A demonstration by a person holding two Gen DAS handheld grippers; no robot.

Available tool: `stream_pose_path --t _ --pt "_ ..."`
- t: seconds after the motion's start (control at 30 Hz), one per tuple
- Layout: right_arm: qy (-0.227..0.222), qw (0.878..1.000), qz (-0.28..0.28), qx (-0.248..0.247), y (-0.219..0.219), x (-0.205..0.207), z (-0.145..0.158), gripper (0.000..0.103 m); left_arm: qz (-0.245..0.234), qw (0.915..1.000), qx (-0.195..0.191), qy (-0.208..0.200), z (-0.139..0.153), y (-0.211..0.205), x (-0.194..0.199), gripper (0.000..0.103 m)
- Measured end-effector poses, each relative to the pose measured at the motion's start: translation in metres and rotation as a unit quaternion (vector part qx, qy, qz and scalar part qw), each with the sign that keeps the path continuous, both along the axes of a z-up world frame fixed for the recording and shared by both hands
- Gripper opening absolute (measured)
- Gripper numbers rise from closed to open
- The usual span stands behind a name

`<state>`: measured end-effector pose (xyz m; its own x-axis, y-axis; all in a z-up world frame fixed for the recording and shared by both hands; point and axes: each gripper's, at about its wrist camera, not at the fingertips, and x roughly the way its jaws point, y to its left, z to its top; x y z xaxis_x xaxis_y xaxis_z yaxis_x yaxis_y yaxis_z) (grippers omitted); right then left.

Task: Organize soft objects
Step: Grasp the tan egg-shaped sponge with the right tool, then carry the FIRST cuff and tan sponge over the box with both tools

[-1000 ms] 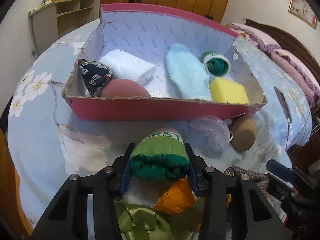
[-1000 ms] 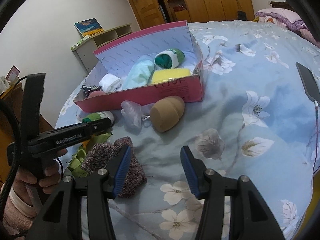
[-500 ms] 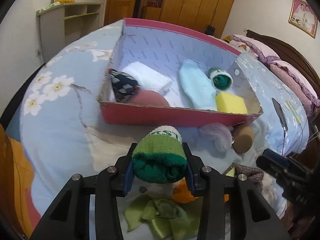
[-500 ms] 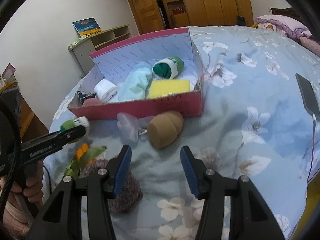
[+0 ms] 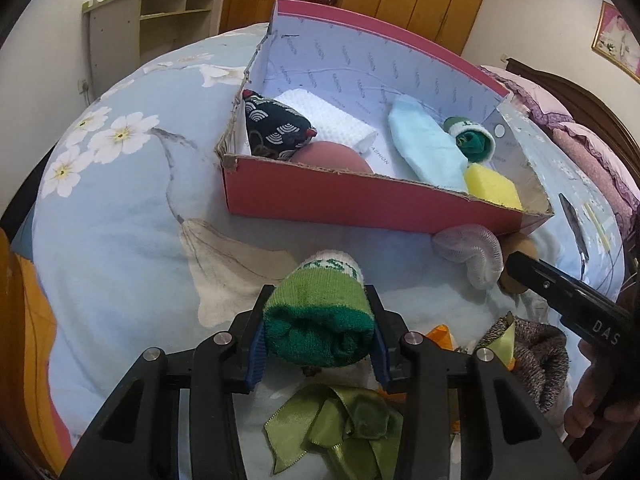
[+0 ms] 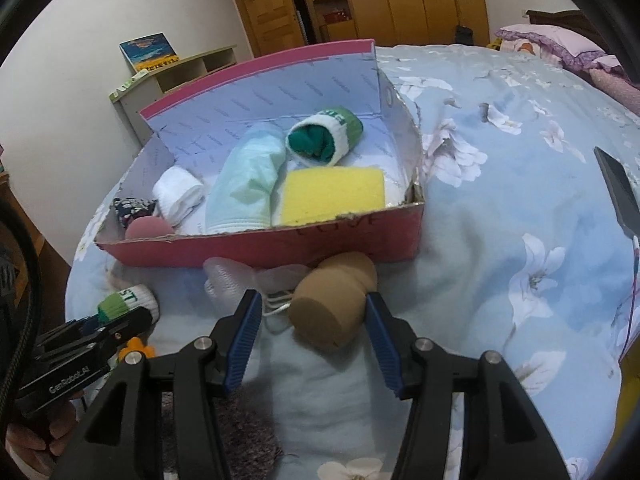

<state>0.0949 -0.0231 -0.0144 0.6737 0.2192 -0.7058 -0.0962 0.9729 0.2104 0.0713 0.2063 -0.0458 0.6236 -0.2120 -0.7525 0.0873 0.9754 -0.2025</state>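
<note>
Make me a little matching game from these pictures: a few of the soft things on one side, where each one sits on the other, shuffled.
Things:
1. rolled green sock with a white cuff
2. flat yellow sponge
3. tan egg-shaped foam sponge
4. crumpled olive-green satin ribbon

Places:
A. inside the pink cardboard box
B. on the bedspread under the left gripper
C. clamped in the left gripper
D. between the open right gripper fingers

Pairs: 1-C, 2-A, 3-D, 4-B
</note>
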Motion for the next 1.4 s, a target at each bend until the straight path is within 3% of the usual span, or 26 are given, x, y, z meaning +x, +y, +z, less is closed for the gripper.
stream_pose_path --t 0.17,0.3,0.5,0.9,1.4 --pt "-0.001 1.0 -0.008 0.006 -0.004 -0.001 -0.003 0.056 -0.001 1.0 0.001 -0.003 -0.001 -0.001 -0.002 0.042" --pt "-0.005 1.0 -0.019 -0.003 -0.008 -0.004 -0.004 0.042 0.0 1.0 -0.008 -0.001 -0.002 0.001 -0.002 0.042" --pt "-0.009 1.0 -0.016 0.007 -0.013 -0.009 -0.003 0.037 0.002 1.0 -0.008 0.001 -0.002 0.002 -0.002 0.042" --pt "-0.03 1.0 -0.006 0.008 -0.014 -0.028 0.009 0.037 0.0 1.0 -0.004 -0.008 0.002 0.0 -0.007 0.042" --pt "-0.071 0.997 0.033 -0.014 -0.001 -0.044 0.036 0.037 -0.025 0.9986 -0.017 -0.044 0.038 -0.004 -0.015 0.042"
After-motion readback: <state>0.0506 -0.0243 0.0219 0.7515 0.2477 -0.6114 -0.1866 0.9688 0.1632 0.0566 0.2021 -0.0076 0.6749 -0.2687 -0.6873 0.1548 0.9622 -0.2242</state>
